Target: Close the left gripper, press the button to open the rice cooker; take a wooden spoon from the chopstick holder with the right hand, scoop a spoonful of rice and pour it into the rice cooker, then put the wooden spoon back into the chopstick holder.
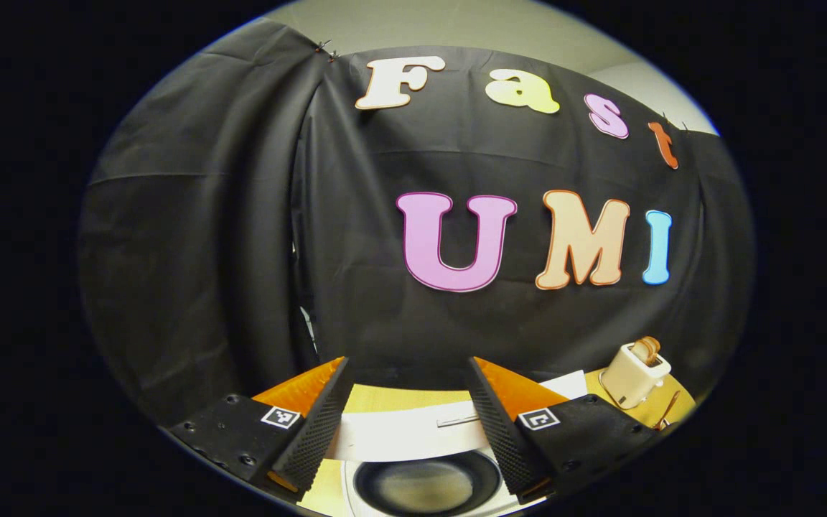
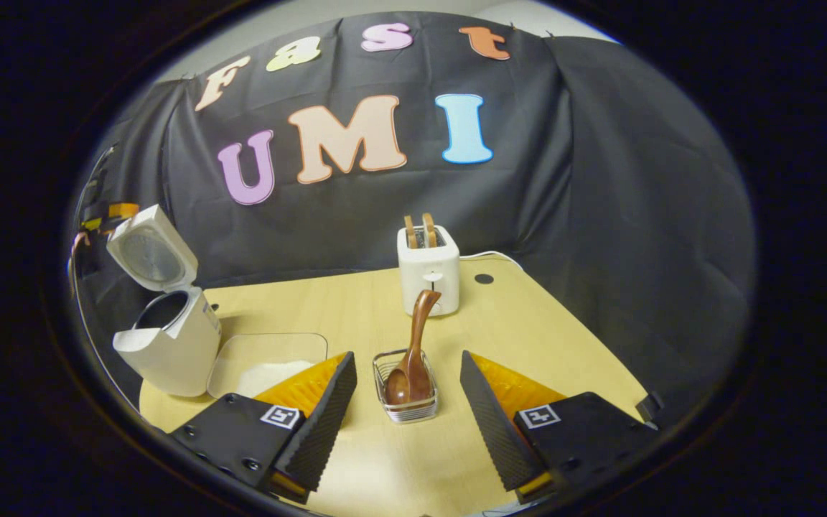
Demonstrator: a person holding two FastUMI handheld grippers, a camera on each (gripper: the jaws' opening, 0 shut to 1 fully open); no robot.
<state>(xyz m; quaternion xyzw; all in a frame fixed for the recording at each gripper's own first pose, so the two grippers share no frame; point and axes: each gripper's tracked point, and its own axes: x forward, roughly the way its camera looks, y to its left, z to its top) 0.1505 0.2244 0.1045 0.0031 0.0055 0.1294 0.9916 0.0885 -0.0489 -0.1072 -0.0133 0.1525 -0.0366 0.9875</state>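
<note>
In the left gripper view, the left gripper (image 1: 408,424) hung with its fingers apart and nothing between them, directly above the white rice cooker (image 1: 424,477). The cooker's dark round inner pot (image 1: 424,486) showed between the fingers, with its white lid (image 1: 406,431) raised behind it; the cooker's front edge was cut off at the bottom. Beyond the cooker to the right stood a cream two-slot toaster (image 1: 634,373) with brown slices in it, on the pale wooden table (image 1: 377,397). A thin brown object just right of the toaster was too small to make out.

In the right gripper view, the right gripper (image 2: 406,416) also had its fingers spread apart, holding nothing. Between them, on the table (image 2: 528,323), sat the small wire chopstick holder (image 2: 406,388) with the dark brown wooden spoon (image 2: 413,345) standing in it, bowl down and handle leaning up. The toaster (image 2: 428,269) stood just behind the holder. Left of the holder lay a clear rectangular tray (image 2: 266,355) with white rice (image 2: 270,375), partly hidden by the left finger. Farther left of the holder stood the rice cooker (image 2: 169,341), its lid (image 2: 149,251) open. Small square black-and-white markers sat on both grippers; no other label was readable.
</note>
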